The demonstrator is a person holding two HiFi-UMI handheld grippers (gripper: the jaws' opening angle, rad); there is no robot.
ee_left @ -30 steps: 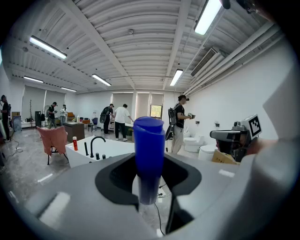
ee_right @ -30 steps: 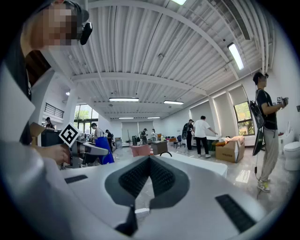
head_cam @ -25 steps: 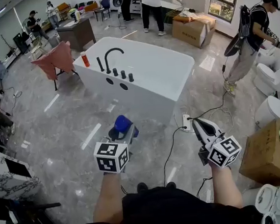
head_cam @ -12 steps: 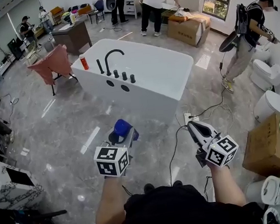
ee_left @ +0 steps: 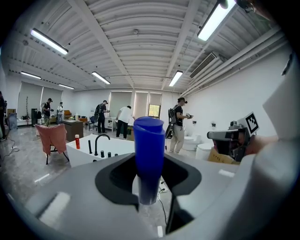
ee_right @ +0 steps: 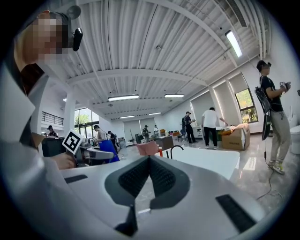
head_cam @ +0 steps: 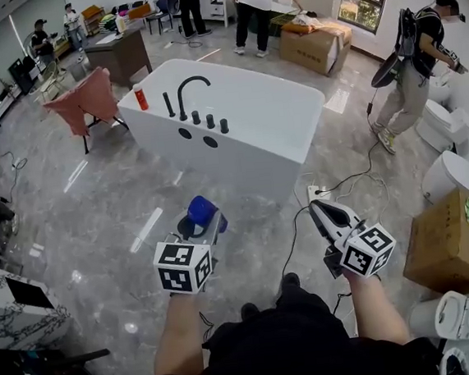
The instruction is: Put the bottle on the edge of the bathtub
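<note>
A blue bottle (head_cam: 202,211) (ee_left: 149,154) stands upright between the jaws of my left gripper (head_cam: 199,225) (ee_left: 149,183), which is shut on it, held over the grey floor. The white bathtub (head_cam: 309,103) (ee_left: 119,145) (ee_right: 206,159) lies ahead, a step or two away. On its near-left edge are a black faucet (head_cam: 186,92) with knobs and a small red bottle (head_cam: 141,97) (ee_left: 77,141). My right gripper (head_cam: 319,213) (ee_right: 149,158) is level with the left one, shut, with nothing in it.
A power strip (head_cam: 313,193) and black cables lie on the floor between me and the tub. A cardboard box (head_cam: 450,244) and toilets (head_cam: 452,178) line the right side, where a person (head_cam: 413,75) stands. A chair with pink cloth (head_cam: 86,102) is left of the tub.
The view has shifted slightly toward the tub as the person steps forward. Both grippers keep their pose, and the blue bottle stays in the left one.
</note>
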